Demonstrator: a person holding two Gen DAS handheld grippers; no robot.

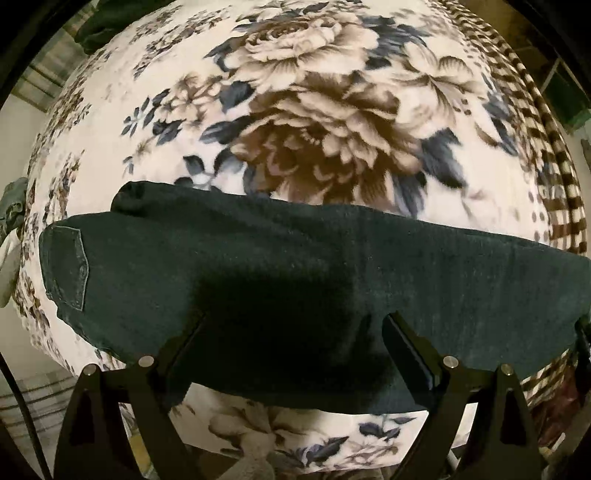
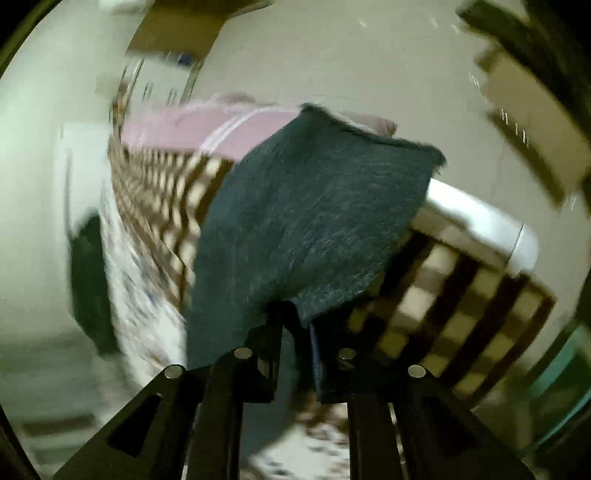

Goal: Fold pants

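Dark green jeans [image 1: 280,258] lie stretched left to right across the bed, with a back pocket [image 1: 64,266] at the left end. My left gripper [image 1: 295,319] points straight down over their middle. It is open, its fingers spread wide and casting a shadow on the cloth. In the blurred right wrist view my right gripper [image 2: 295,317] is shut on a leg end of the jeans [image 2: 314,221]. That cloth fans out ahead of the fingers, lifted above the bed, with a frayed hem [image 2: 373,134] at its far edge.
A floral blanket [image 1: 314,110] with a brown checked border [image 1: 557,192] covers the bed. A pink pillow [image 2: 177,127] lies at the far end and a white edge [image 2: 480,225] shows to the right. Another dark garment [image 1: 110,26] sits at the blanket's far left corner.
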